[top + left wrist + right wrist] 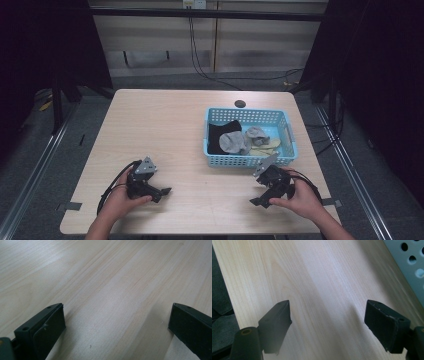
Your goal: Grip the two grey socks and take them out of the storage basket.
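Just beyond the right claw (260,199), the basket (250,161).

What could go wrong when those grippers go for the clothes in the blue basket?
The socks lie bunched with a black cloth, so a gripper may lift several at once. The light basket could slide or tip if its wall gets snagged. The right gripper sits close to it and might bump it.

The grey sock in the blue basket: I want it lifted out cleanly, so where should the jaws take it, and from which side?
Probably the grey sock is best taken from above at its bunched top, which rises over the black cloth. The walls of the blue basket block any sideways approach. The right gripper, jaws open, is nearer.
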